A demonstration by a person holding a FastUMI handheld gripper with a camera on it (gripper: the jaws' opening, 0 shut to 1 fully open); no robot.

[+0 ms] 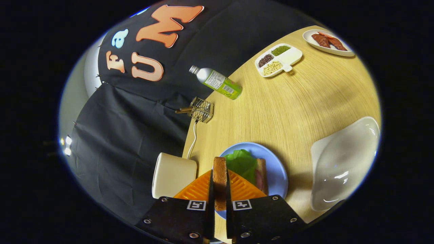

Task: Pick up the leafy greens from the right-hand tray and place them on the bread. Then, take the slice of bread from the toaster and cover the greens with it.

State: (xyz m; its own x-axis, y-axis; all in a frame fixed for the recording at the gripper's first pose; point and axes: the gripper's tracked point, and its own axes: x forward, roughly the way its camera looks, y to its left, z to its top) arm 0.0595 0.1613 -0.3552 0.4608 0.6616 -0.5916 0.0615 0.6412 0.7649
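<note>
Gripper clamped on bread slice

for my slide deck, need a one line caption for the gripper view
Gripper shut on toasted bread slice, above green lettuce on round blue plate.

A slice of toasted bread stands on edge between the gripper's jaws, both pressing it, above the round blue plate on the pale wooden tabletop. On the plate lie the leafy greens over bread. The cream toaster sits left of the plate, an empty white tray right; beyond stand a wire rack and plastic bottle
</note>
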